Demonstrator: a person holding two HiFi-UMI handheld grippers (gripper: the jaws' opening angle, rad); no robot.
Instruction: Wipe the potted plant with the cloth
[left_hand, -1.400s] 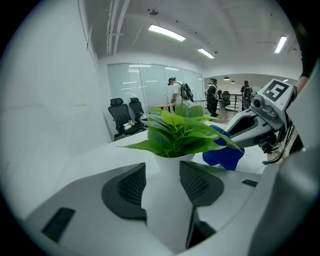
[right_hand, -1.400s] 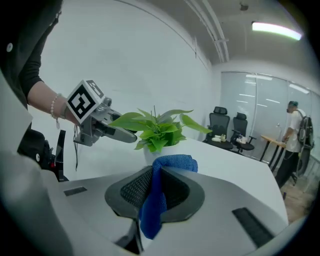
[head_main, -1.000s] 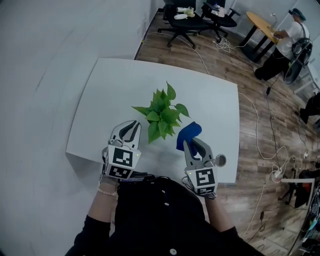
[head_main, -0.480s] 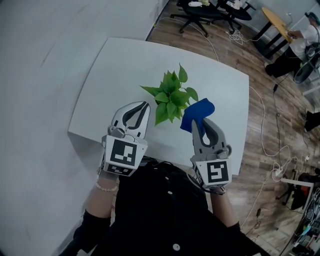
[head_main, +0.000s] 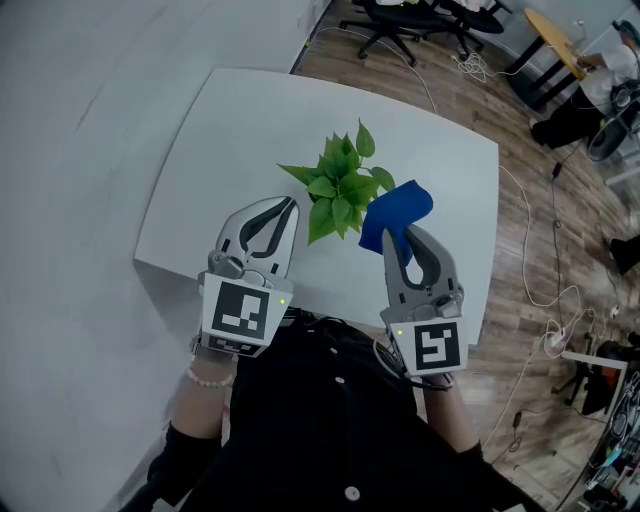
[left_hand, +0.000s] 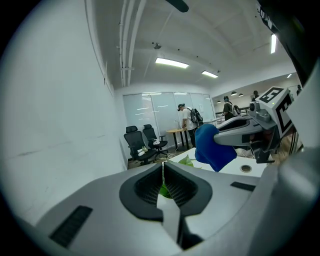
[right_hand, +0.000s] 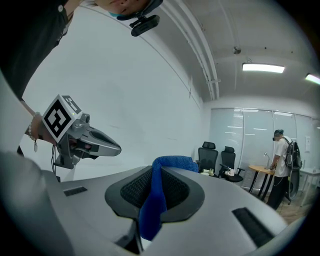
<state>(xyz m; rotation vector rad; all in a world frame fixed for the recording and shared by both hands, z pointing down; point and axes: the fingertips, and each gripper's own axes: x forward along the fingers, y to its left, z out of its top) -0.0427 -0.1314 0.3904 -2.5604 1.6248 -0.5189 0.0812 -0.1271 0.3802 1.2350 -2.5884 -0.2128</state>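
White table (head_main: 220, 130) below, left tongs (head_main: 288, 203) closed (beside plant (head_main: 340, 185)), right tongs (head_main: 400, 236) clamped on blue cloth (head_main: 397, 208)

We see a bright green plant (head_main: 340, 185) on a white table (head_main: 200, 150), and a deep blue cloth (head_main: 398, 208). The left gripper (head_main: 289, 204) and right gripper (head_main: 400, 234) are light grey, with black ribbed pads (left_hand: 181, 189) and black-and-white square markers (head_main: 240, 312). The floor (head_main: 545, 210) is brown wood plank. The chairs (head_main: 400, 12) are black, like the person's top (head_main: 330, 430).
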